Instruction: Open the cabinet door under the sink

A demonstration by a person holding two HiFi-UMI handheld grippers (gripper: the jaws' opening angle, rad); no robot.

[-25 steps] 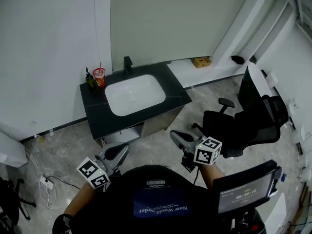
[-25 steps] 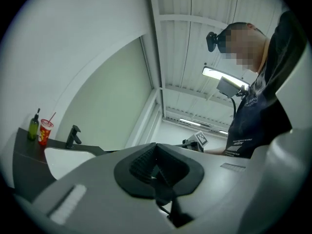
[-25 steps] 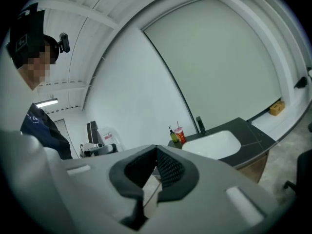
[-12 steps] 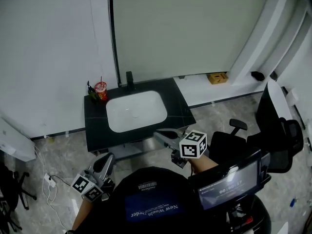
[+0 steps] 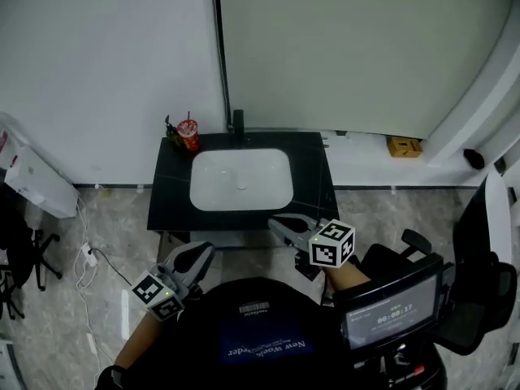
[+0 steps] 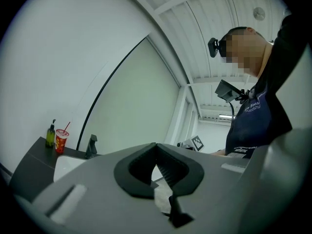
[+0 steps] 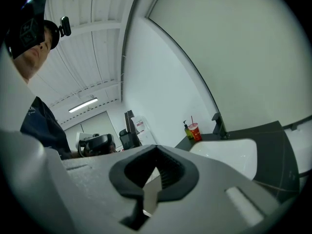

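The cabinet door (image 5: 215,238) lies directly beneath the sink (image 5: 240,179), showing only as a thin strip under the sink's near edge. Both pairs of jaws are pressed together and empty. The right gripper (image 5: 276,223) hangs just off the sink's near right corner, closer than the left gripper (image 5: 201,252), which sits further out from the near left. Judging by this, the door is ahead of and below both.
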